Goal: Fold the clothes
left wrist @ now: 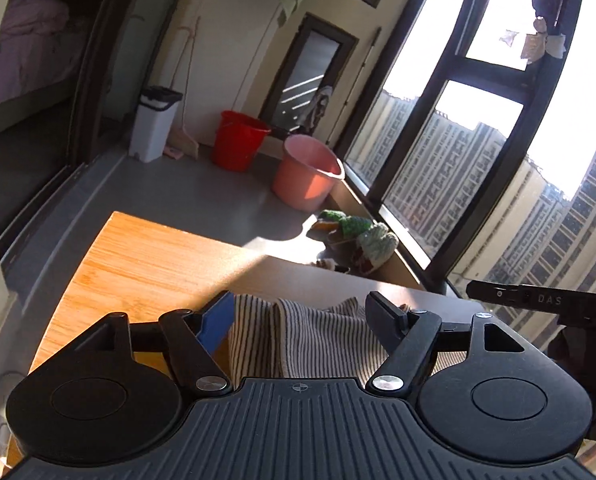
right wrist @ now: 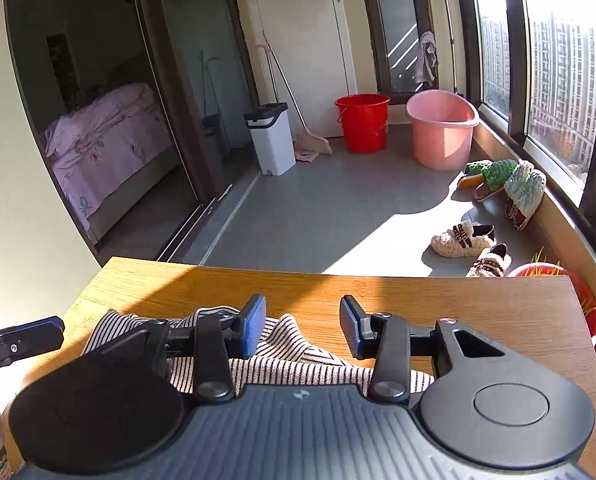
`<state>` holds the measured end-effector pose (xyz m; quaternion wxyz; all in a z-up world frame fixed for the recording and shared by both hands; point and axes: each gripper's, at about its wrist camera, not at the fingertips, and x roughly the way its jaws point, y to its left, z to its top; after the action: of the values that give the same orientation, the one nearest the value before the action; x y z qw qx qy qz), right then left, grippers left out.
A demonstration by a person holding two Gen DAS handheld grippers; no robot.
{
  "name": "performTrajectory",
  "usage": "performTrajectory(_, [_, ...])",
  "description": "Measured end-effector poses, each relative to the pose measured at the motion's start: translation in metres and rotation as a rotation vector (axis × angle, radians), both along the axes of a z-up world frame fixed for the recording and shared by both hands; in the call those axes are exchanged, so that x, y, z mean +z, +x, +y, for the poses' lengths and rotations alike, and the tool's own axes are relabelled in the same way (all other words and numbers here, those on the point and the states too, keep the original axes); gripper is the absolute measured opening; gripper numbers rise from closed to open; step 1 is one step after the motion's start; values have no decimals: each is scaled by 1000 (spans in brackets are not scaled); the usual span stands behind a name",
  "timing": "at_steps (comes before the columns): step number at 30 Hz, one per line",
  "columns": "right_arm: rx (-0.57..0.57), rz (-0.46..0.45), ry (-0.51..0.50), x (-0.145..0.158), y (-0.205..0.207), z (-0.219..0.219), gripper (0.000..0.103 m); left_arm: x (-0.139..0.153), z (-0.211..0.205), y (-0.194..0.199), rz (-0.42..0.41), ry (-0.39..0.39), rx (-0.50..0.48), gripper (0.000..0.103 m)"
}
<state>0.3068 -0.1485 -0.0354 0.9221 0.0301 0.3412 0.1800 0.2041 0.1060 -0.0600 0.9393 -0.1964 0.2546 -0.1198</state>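
Note:
A black-and-white striped garment (left wrist: 310,340) lies bunched on the wooden table (left wrist: 145,272), near its front edge. My left gripper (left wrist: 302,316) is open, its fingers standing wide apart over the cloth, holding nothing. In the right wrist view the same striped garment (right wrist: 293,356) lies under and between the fingers. My right gripper (right wrist: 302,326) is open just above the cloth's right part, holding nothing. The right gripper's body shows at the right edge of the left wrist view (left wrist: 538,300); the left gripper's body shows at the left edge of the right wrist view (right wrist: 17,340).
Beyond the table (right wrist: 458,304) is a grey balcony floor with a red bucket (right wrist: 364,122), a pink tub (right wrist: 442,128), a white bin (right wrist: 271,140), slippers (right wrist: 464,240) and large windows on the right. A red pot (right wrist: 570,280) stands by the table's right edge.

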Motion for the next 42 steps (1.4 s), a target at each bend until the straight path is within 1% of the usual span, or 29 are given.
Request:
performTrajectory(1, [5,24,-35,-11,10,14,41,-5,-8,-1,-2,-12,-39,84])
performTrajectory(3, [4,59,-69,-28,23,29,41,-20,-21,2,36,7,-62,85])
performTrajectory(5, [15,97,-57,-41,32,39,43,-33,-25,6,60,34,-66,84])
performTrajectory(7, [46,91,-31,-44,32,42,42,-34,-26,4,48,40,-74,87])
performTrajectory(9, [65,94,-26,-44,31,44,23,-36,-24,4,42,9,-81,92])
performTrajectory(10, [66,96,-28,-44,29,45,9,-37,-22,4,42,-9,-82,92])
performTrajectory(12, [65,86,-19,-39,22,44,7,-38,-19,3,43,-39,-78,92])
performTrajectory(13, [65,83,16,-33,16,42,7,-36,-17,2,43,-43,-68,94])
performTrajectory(15, [90,70,150,-13,-5,28,6,-26,-8,-2,23,-28,-20,96])
performTrajectory(16, [118,47,203,1,-22,20,6,-19,1,-6,-4,-33,12,96])
performTrajectory(18, [155,28,246,14,-52,12,6,-4,21,-14,-54,-66,71,99])
performTrajectory(20, [178,72,293,12,-84,1,6,6,36,-12,-63,-112,86,101])
performTrajectory(21, [182,102,291,5,-94,-1,6,11,43,-10,-66,-135,92,102])
performTrajectory(23, [173,149,274,-15,-112,-5,6,17,44,-5,-59,-123,94,102])
performTrajectory(24, [167,170,270,-25,-120,-6,6,18,40,-2,-56,-109,76,102])
performTrajectory(26, [148,182,305,-37,-129,-11,5,18,27,8,-41,-78,15,103])
performTrajectory(28, [138,168,317,-38,-133,-10,5,13,10,20,-10,-46,-58,103])
performTrajectory(30, [134,150,314,-37,-138,-9,5,6,-5,26,19,-5,-93,102])
performTrajectory(31, [134,140,306,-37,-140,-8,5,3,-12,27,29,22,-98,96])
performTrajectory(32, [141,123,274,-34,-144,-6,5,1,-15,26,32,42,-95,88])
performTrajectory(33, [149,106,240,-31,-147,-5,6,-1,-18,24,34,60,-90,71])
performTrajectory(34, [159,83,204,-25,-151,-3,6,-2,-20,22,36,78,-85,60])
performTrajectory(35, [177,42,169,-13,-158,-1,7,-4,-22,20,38,97,-79,55])
performTrajectory(36, [195,-10,168,1,-163,-3,8,-5,-22,15,34,113,-78,49])
performTrajectory(37, [209,-65,161,14,-168,-4,10,-5,-22,10,27,128,-79,47])
performTrajectory(39, [194,-198,89,39,-174,-4,25,-5,-26,-2,-4,176,-101,45])
performTrajectory(40, [177,-254,41,46,-173,-3,39,-4,-28,-6,-15,196,-111,44])
performTrajectory(41, [162,-303,-3,52,-170,-2,43,-4,-32,-12,-31,224,-124,44])
performTrajectory(42, [150,-311,-23,53,-162,-3,43,-4,-36,-18,-48,255,-137,44])
